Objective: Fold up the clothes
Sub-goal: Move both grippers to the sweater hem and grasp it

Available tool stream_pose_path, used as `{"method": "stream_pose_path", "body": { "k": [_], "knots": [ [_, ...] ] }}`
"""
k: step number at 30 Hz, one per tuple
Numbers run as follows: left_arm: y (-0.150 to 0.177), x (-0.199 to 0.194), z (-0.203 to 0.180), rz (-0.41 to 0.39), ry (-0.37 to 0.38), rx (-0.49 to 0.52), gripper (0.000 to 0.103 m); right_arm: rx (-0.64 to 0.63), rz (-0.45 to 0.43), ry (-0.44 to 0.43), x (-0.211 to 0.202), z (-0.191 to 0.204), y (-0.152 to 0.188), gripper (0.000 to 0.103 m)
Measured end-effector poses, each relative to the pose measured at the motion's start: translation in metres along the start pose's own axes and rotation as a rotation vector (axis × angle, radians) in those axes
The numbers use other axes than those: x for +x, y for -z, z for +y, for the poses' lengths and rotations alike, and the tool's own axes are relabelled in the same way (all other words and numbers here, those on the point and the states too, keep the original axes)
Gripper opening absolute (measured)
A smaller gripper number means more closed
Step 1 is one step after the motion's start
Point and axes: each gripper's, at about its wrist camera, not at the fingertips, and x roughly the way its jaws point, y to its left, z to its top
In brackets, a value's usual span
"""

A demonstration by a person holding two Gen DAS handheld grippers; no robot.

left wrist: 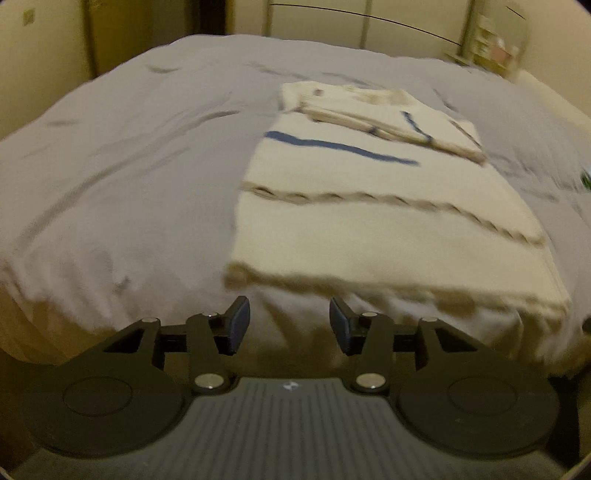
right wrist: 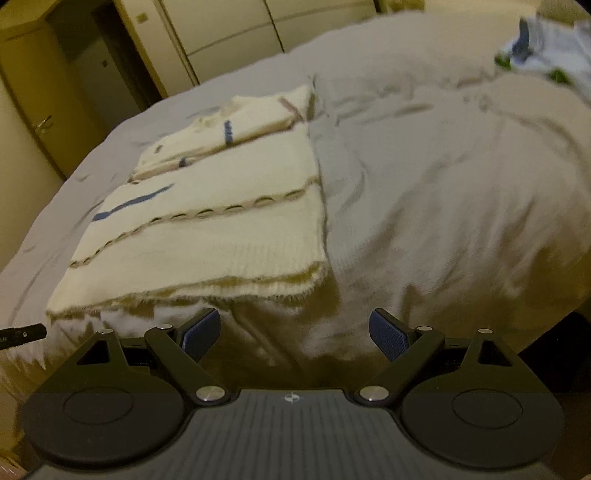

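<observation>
A cream knitted sweater [left wrist: 369,229] with a blue stripe and tan wavy lines lies flat on the bed, its sleeves folded across its far end. The right wrist view shows the same sweater [right wrist: 221,229] left of centre. My left gripper [left wrist: 290,325] hovers open just short of the sweater's near hem, holding nothing. My right gripper [right wrist: 295,334] is open too, near the hem's right corner, over the bed's front edge. A tip of the left gripper [right wrist: 22,334] pokes in at the far left of the right wrist view.
The bed [left wrist: 129,166] is covered by a wrinkled grey-lilac sheet. Another bunched light garment [right wrist: 546,48] with blue and green lies at the bed's far right. Wardrobe doors [right wrist: 229,26] and a room door [right wrist: 40,110] stand behind the bed.
</observation>
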Motion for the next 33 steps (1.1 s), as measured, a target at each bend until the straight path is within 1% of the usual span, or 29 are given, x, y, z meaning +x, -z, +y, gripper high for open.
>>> {"method": "stream_pose_path", "body": {
  "k": [3,5,6,8,9,12,14,17,18,20,21,22,25,28,29,30,31,32,33],
  "knots": [
    [-0.018,0.020,0.020,0.004,0.023,-0.056,0.047,0.070,0.001,-0.068,0.019,-0.012,-0.013,0.089],
    [-0.030,0.032,0.032,0.003,0.048,-0.093,0.055,0.123,-0.009,-0.123,0.031,-0.022,-0.024,0.088],
    [-0.034,0.038,0.039,0.004,0.064,-0.112,0.056,0.145,-0.011,-0.138,0.038,-0.025,-0.029,0.087],
    [-0.042,0.050,0.052,0.004,0.097,-0.150,0.057,0.180,-0.021,-0.158,0.051,-0.035,-0.039,0.083],
    [-0.045,0.056,0.058,0.009,0.102,-0.170,0.057,0.193,-0.021,-0.163,0.058,-0.040,-0.043,0.081],
    [-0.050,0.075,0.070,0.032,0.145,-0.210,0.057,0.251,0.014,-0.184,0.078,-0.055,-0.050,0.075],
    [-0.053,0.087,0.077,0.046,0.180,-0.235,0.056,0.287,0.036,-0.207,0.089,-0.064,-0.051,0.074],
    [-0.058,0.100,0.082,0.053,0.235,-0.248,0.054,0.295,0.057,-0.252,0.094,-0.067,-0.053,0.073],
    [-0.060,0.104,0.083,0.055,0.257,-0.247,0.053,0.297,0.070,-0.277,0.095,-0.067,-0.054,0.066],
    [-0.061,0.111,0.084,0.066,0.295,-0.250,0.042,0.300,0.099,-0.322,0.099,-0.068,-0.056,0.060],
    [-0.059,0.113,0.084,0.069,0.312,-0.243,0.041,0.300,0.119,-0.333,0.102,-0.067,-0.056,0.052],
    [-0.058,0.114,0.083,0.070,0.328,-0.235,0.038,0.299,0.144,-0.344,0.106,-0.065,-0.055,0.048],
    [-0.050,0.115,0.083,0.064,0.375,-0.212,0.037,0.296,0.173,-0.366,0.114,-0.060,-0.052,0.048],
    [-0.046,0.122,0.086,0.061,0.423,-0.236,0.037,0.328,0.169,-0.387,0.120,-0.061,-0.053,0.048],
    [-0.048,0.126,0.086,0.063,0.441,-0.250,0.037,0.341,0.165,-0.394,0.122,-0.061,-0.053,0.046],
    [-0.049,0.130,0.086,0.065,0.459,-0.265,0.036,0.355,0.162,-0.401,0.124,-0.062,-0.054,0.042],
    [-0.050,0.134,0.086,0.066,0.477,-0.279,0.029,0.369,0.159,-0.407,0.126,-0.063,-0.054,0.037],
    [-0.052,0.138,0.087,0.068,0.496,-0.293,0.019,0.382,0.155,-0.414,0.128,-0.063,-0.055,0.032],
    [-0.052,0.135,0.085,0.060,0.492,-0.290,0.014,0.396,0.152,-0.421,0.130,-0.064,-0.055,0.019]
  ]
}}
